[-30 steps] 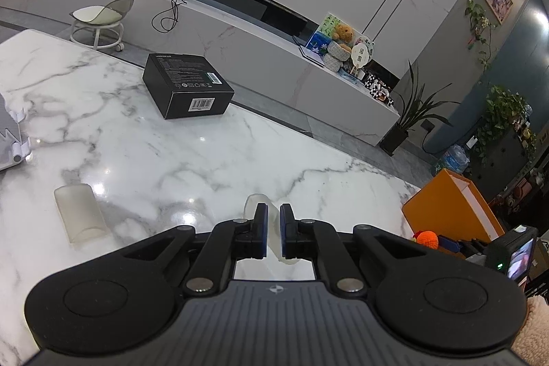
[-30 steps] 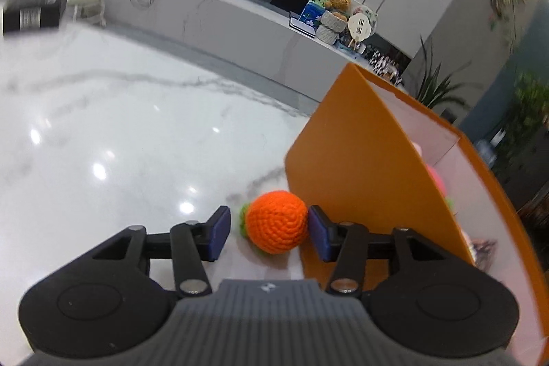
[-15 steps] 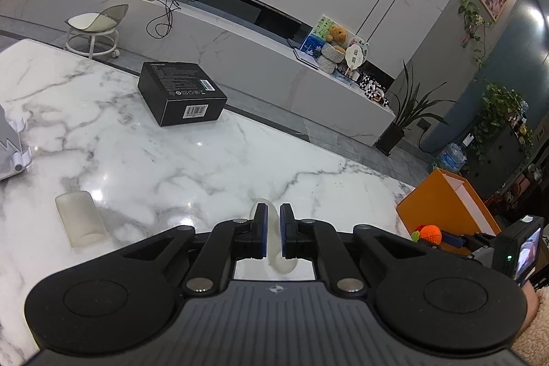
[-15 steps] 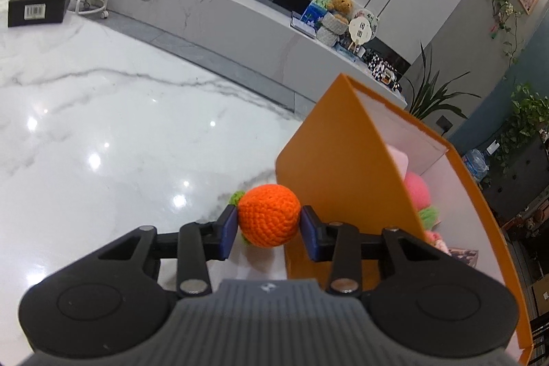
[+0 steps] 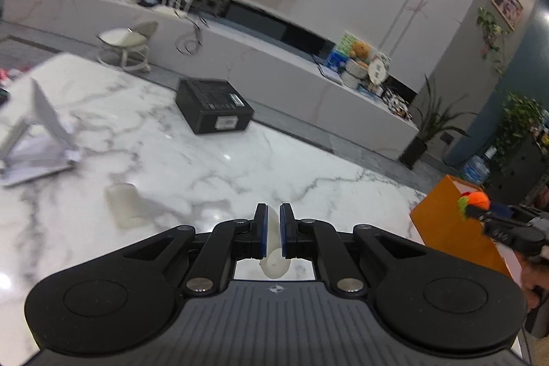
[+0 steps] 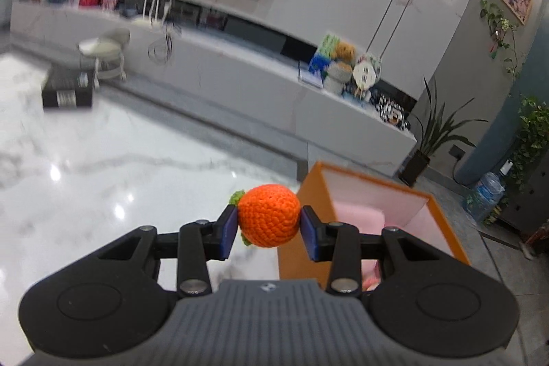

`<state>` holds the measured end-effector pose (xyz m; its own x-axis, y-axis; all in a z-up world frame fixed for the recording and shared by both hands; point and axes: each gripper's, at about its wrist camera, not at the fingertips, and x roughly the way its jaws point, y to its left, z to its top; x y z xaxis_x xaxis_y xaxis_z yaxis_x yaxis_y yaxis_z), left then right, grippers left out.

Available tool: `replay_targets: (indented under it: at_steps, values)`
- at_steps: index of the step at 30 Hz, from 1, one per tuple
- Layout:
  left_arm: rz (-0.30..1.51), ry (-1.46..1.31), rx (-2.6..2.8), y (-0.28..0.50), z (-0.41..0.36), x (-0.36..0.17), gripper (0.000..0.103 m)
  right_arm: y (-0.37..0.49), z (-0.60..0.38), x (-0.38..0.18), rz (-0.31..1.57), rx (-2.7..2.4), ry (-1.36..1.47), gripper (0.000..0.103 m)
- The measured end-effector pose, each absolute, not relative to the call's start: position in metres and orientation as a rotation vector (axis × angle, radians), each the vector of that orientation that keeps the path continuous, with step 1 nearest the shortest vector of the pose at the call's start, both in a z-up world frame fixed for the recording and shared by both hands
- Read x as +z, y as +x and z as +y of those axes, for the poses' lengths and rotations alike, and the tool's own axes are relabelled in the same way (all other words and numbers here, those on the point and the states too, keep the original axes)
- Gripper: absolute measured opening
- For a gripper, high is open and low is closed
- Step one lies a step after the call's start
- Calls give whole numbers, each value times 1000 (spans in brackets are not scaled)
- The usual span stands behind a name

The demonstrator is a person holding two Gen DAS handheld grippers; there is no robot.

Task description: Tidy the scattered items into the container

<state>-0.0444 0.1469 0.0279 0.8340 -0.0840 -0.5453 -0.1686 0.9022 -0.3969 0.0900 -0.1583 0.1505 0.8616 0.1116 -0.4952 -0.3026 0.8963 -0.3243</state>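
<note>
Above marble desk (image 6: pixel 103 167): right gripper (image 6: pixel 269 228) clamps crocheted orange ball (image 6: pixel 269 215) beside orange box (image 6: pixel 442 218); left gripper (image 5: pixel 273 230) pinches translucent white piece (image 5: pixel 273 258).

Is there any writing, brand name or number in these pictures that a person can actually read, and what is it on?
None can be read.
black box: white label and lines of print, too blurred.
left gripper: small emblem on its body, no letters.
right gripper: same small emblem, no letters.
round fan on the counter: dark marks, too small.
</note>
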Motion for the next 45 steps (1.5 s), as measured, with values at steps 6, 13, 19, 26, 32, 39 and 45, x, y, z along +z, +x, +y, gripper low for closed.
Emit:
replay_targets:
  at_steps: [6, 13, 19, 26, 32, 39, 45]
  values:
    - [536, -383, 90, -68, 126, 74, 8, 71, -173, 200, 387, 297, -302, 42]
    - [428, -259, 62, -72, 82, 161, 7, 55, -208, 260, 264, 371, -175, 43]
    - [376, -181, -19, -51, 32, 214, 5, 52, -253, 293, 183, 376, -63, 43]
    - [578, -56, 154, -22, 30, 158, 82, 50, -282, 290, 172, 423, 3, 43]
    - [807, -134, 272, -15, 63, 28, 65, 63, -289, 281, 205, 440, 29, 43]
    - [892, -76, 287, -19, 54, -21, 65, 73, -300, 266, 244, 421, 49, 43]
    - [962, -67, 287, -36, 53, -47, 65, 75, -303, 263, 253, 421, 65, 43]
